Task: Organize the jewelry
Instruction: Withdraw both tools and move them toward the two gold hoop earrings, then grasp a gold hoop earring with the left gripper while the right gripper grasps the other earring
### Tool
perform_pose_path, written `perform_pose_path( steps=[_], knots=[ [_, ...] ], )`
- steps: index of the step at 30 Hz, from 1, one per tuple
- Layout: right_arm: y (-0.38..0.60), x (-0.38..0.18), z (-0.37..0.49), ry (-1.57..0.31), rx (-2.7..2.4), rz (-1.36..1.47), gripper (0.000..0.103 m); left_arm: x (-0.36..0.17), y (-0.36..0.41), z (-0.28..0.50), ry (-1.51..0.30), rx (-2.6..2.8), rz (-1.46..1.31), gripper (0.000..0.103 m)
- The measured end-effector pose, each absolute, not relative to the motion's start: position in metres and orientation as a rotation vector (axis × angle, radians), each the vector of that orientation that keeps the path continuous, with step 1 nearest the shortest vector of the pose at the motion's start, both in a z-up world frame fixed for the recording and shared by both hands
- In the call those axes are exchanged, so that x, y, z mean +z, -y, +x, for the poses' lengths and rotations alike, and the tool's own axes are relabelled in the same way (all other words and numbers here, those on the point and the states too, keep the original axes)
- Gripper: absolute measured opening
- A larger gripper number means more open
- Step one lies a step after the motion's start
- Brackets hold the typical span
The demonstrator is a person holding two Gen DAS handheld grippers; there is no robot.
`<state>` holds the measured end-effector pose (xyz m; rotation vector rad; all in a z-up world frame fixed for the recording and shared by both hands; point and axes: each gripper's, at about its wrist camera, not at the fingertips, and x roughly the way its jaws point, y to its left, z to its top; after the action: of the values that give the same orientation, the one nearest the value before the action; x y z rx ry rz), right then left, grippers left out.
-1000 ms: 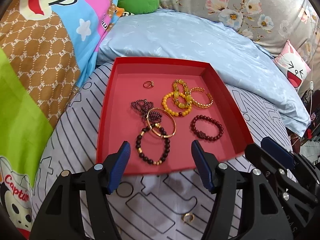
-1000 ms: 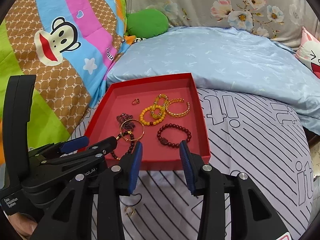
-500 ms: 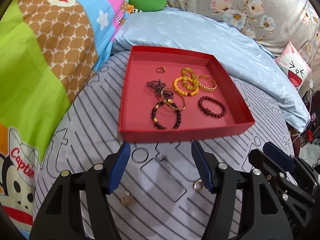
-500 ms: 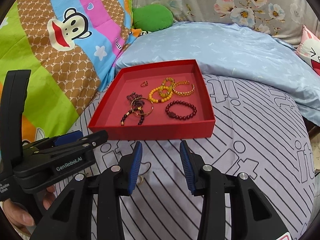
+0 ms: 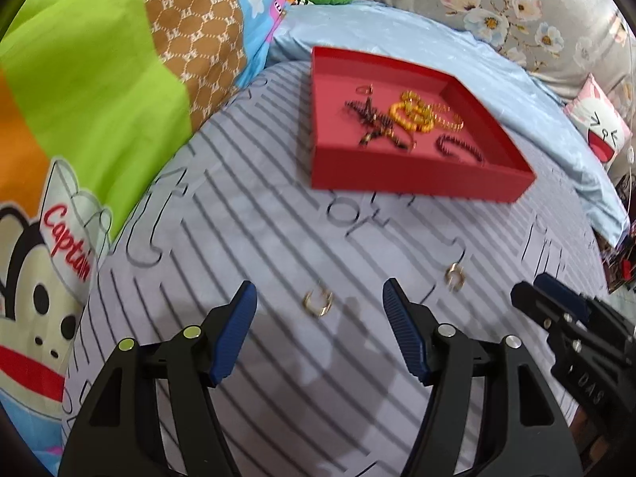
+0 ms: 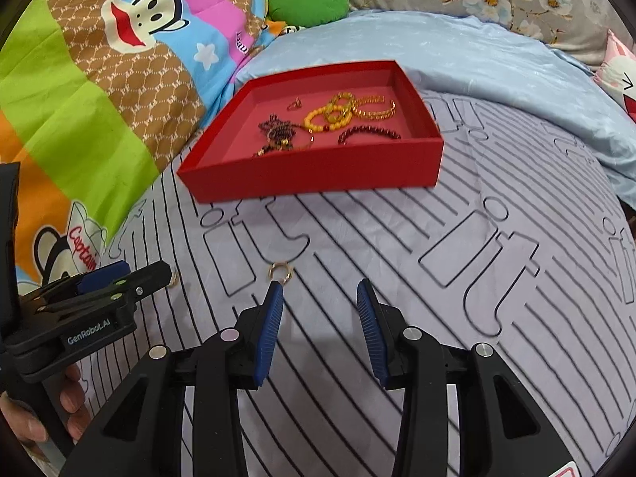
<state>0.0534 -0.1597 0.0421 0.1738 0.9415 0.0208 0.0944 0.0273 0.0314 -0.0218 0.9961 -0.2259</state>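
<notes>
I see my left hand-held gripper over the striped bed cover, jaws apart and just opening wider, one gold ring lying loose between them. My right hand-held gripper gapes empty near another gold ring. Bracelets sit in the red tray.

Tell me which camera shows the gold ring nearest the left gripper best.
The left wrist view: the gold ring lies unobstructed on the striped sheet ahead of the open left gripper. The right wrist view shows only a sliver of it beside that gripper's tip.
</notes>
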Motion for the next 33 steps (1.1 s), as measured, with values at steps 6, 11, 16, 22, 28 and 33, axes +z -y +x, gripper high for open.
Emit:
perform_pose_path(
  steps=[6, 11, 16, 22, 28, 33],
  knots=[
    [0.149, 0.026, 0.043, -0.979, 0.034, 0.177, 0.038, 0.017, -0.036, 0.079, -1.023, -0.219, -0.024, 0.062],
    [0.142, 0.02, 0.045, -0.987, 0.042, 0.166, 0.039, 0.01, -0.043, 0.077, -1.031, -0.2, -0.04, 0.062],
    [0.133, 0.019, 0.056, -0.976, 0.054, 0.135, 0.038, 0.008, -0.048, 0.081, -1.028, -0.185, -0.048, 0.062],
    [0.124, 0.016, 0.074, -0.972, 0.057, 0.106, 0.038, 0.007, -0.049, 0.084, -1.026, -0.179, -0.051, 0.062],
    [0.119, 0.013, 0.086, -0.976, 0.06, 0.099, 0.034, 0.007, -0.048, 0.087, -1.024, -0.179, -0.052, 0.062],
    [0.118, 0.01, 0.089, -0.968, 0.037, 0.078, 0.02, 0.008, -0.047, 0.088, -1.023, -0.179, -0.05, 0.062]
  ],
)
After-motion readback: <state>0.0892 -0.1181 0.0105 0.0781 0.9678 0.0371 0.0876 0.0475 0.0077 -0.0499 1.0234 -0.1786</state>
